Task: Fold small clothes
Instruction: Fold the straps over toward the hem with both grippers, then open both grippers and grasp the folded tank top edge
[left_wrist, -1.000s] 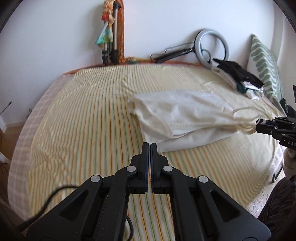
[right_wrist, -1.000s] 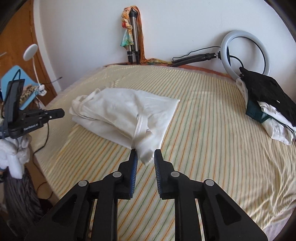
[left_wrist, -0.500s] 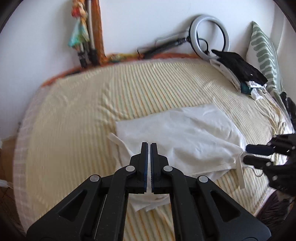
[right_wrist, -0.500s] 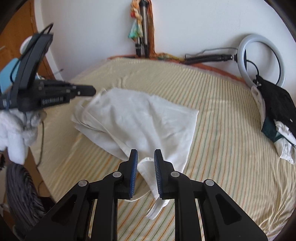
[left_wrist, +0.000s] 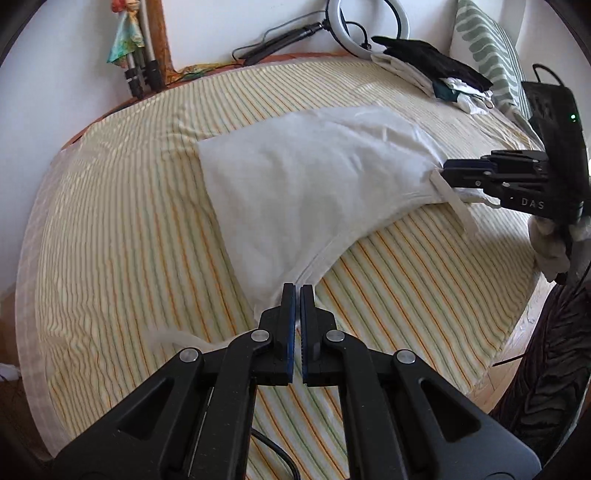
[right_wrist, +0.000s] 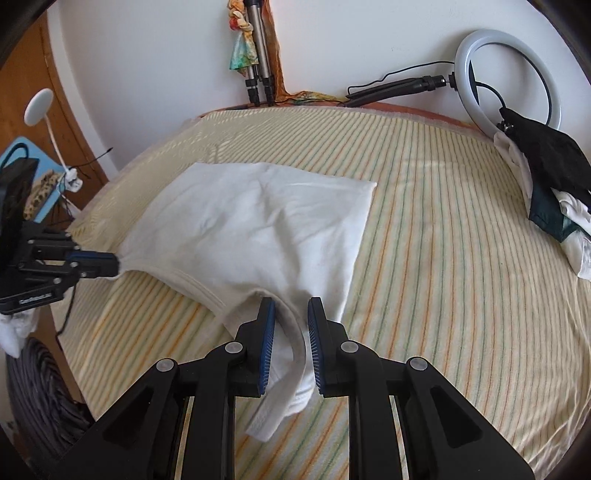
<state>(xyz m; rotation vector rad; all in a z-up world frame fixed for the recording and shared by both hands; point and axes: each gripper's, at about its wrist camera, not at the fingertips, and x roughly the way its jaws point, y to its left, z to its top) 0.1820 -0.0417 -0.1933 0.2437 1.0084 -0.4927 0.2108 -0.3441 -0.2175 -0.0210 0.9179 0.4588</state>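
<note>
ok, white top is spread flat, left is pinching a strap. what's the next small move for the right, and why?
Probably close the right gripper on the shoulder strap lying between its fingers. The left gripper is already shut on the other strap of the white tank top, while the right one's jaws stand apart around the fabric. With both straps held, the top could be lifted and folded over on the striped bedsheet.

Soft, even daylight fills both views, bright on the white wall (right_wrist: 166, 74) and the striped bedsheet (left_wrist: 110, 229), with only faint shadows. Fisheye distortion bows the bed's edges and darkens the corners. Focus is sharp throughout, without glare.
</note>
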